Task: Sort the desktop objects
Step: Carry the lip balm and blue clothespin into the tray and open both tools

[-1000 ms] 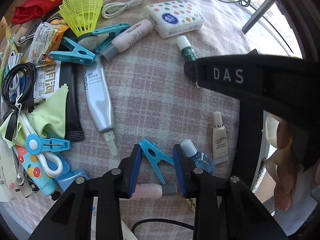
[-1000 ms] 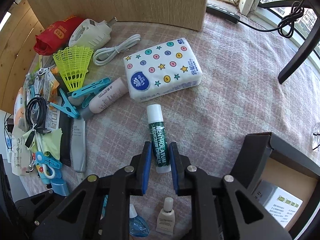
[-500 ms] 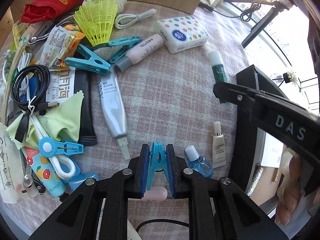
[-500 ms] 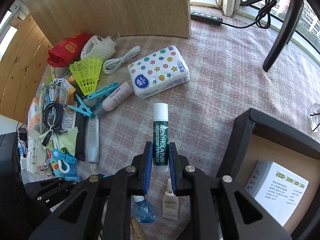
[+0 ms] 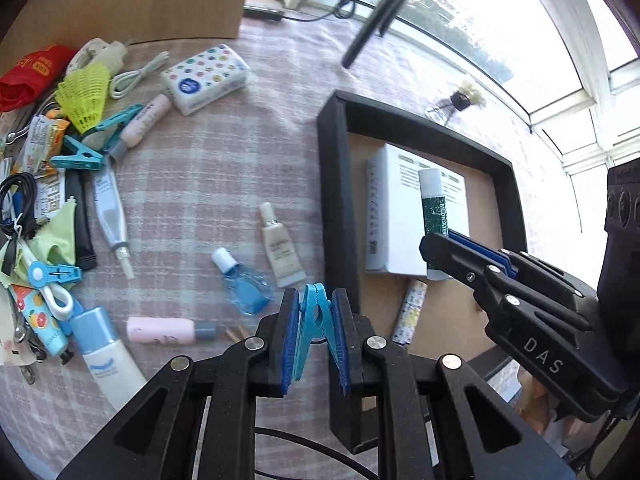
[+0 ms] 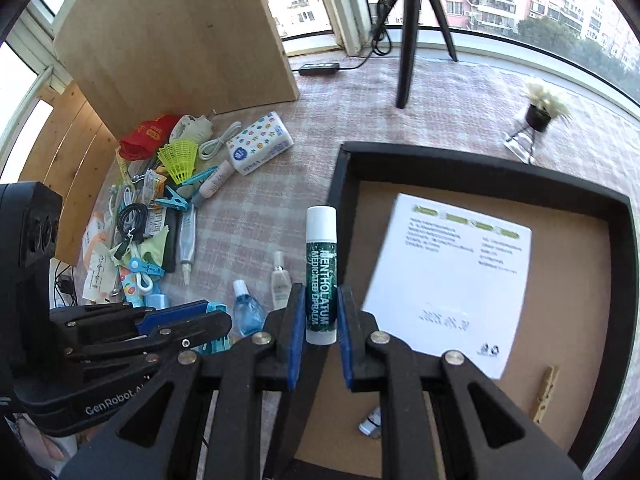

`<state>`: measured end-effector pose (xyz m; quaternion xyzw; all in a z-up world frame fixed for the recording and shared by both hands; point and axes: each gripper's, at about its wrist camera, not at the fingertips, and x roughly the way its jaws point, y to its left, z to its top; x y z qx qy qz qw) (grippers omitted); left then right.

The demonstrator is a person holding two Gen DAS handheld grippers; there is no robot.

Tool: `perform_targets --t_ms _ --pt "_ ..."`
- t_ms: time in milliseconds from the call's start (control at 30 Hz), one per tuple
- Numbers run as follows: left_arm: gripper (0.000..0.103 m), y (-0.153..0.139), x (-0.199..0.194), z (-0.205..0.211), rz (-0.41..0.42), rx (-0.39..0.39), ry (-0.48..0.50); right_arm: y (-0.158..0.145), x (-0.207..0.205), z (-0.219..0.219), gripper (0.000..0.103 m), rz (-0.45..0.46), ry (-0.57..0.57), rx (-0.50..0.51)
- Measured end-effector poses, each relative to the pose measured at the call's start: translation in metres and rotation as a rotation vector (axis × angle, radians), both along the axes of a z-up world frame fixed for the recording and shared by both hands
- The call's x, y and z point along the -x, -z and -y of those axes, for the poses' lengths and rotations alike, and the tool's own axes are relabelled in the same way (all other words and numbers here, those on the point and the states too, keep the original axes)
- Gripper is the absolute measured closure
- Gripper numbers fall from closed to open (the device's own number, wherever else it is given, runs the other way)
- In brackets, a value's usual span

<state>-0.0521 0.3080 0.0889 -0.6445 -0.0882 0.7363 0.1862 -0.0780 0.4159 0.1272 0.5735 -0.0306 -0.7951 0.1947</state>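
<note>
My left gripper [image 5: 315,320] is shut on a blue clothespin [image 5: 314,322], held above the table beside the near left wall of the black tray [image 5: 334,184]. My right gripper [image 6: 321,312] is shut on a green-and-white Mentholatum lip balm stick [image 6: 321,276], held upright above the tray's left wall [image 6: 340,184]; the stick also shows in the left wrist view [image 5: 434,216] over the white box [image 5: 400,216]. The tray holds the white box [image 6: 452,276], a wooden clothespin [image 6: 544,394] and a small patterned tube [image 5: 410,310].
A heap of objects lies at the left: yellow shuttlecock [image 5: 86,94], dotted tissue pack [image 5: 206,76], clothespins, tubes, cables. An eye-drop bottle [image 5: 242,286], a small cream tube [image 5: 280,244] and a pink tube [image 5: 168,330] lie near the tray. A tripod [image 6: 412,28] stands behind.
Both grippers have lifted and moved right toward the tray. The left has closed on the blue clothespin and raised it; the right has carried the lip balm off the table.
</note>
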Motion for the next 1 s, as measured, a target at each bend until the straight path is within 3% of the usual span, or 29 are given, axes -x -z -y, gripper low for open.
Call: perform_targets --t_ms 100,400,800,833,900,1000 --pt "0.087 -0.010 -0.030 -0.012 -0.015 0.004 0.079 0.004 -0.021 -0.037 0.087 0.005 0.065 -0.017" --pt "0.087 0.015 -0.064 -0.083 -0.009 0.045 0.231 0.024 -0.055 -0.110 0.087 0.042 0.200 -0.067" --pt "0.087 0.017 -0.079 -0.107 -0.023 0.090 0.291 0.027 -0.067 -0.135 0.087 0.061 0.247 -0.070" --pt "0.086 0.018 -0.080 -0.110 -0.014 0.089 0.298 0.027 -0.067 -0.134 0.087 0.065 0.244 -0.072" --pt "0.067 0.020 -0.081 -0.112 0.002 0.095 0.305 0.028 -0.067 -0.133 0.086 0.070 0.241 -0.079" --pt "0.066 0.014 -0.085 -0.111 -0.044 0.101 0.315 0.025 -0.068 -0.130 0.085 0.064 0.240 -0.079"
